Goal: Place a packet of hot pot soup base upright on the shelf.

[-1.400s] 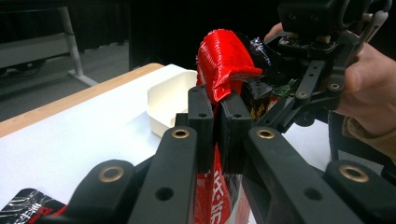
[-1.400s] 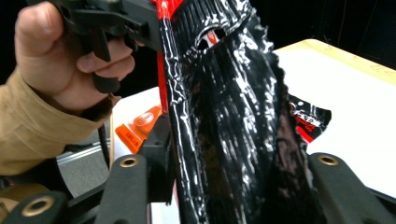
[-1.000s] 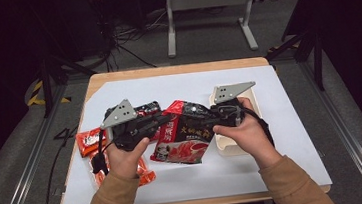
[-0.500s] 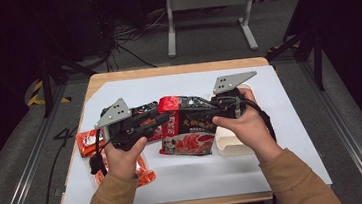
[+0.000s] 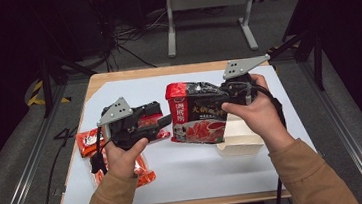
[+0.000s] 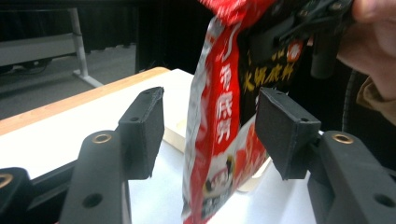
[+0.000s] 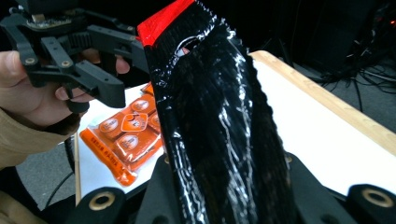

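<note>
High view: the right gripper (image 5: 219, 98) clamped one red-and-black sauce pouch (image 5: 197, 113) and held it above the white table (image 5: 195, 166), just left of a pale cardboard box (image 5: 240, 139). Left of the pouch, the left gripper (image 5: 163, 120) stood with its jaws apart, having just been opening, their tips at the pouch's edge. Three orange packets (image 5: 88, 141) could be counted on the table beyond and beneath that hand, though more may have been hidden.

Left gripper view: the pouch (image 6: 219, 126) hung between the two black pads (image 6: 142, 126), touching neither; the box's (image 6: 175, 133) edge showed behind it.

Right gripper view: the pouch's black back (image 7: 219, 126) rose from jaws closed on its lower end, with one orange packet (image 7: 126, 135) lying on the table to its left.

The handover looked complete, with the pouch now carried by the right gripper alone. The next move appeared to call for drawing the left gripper clear and carrying the pouch toward the box.
</note>
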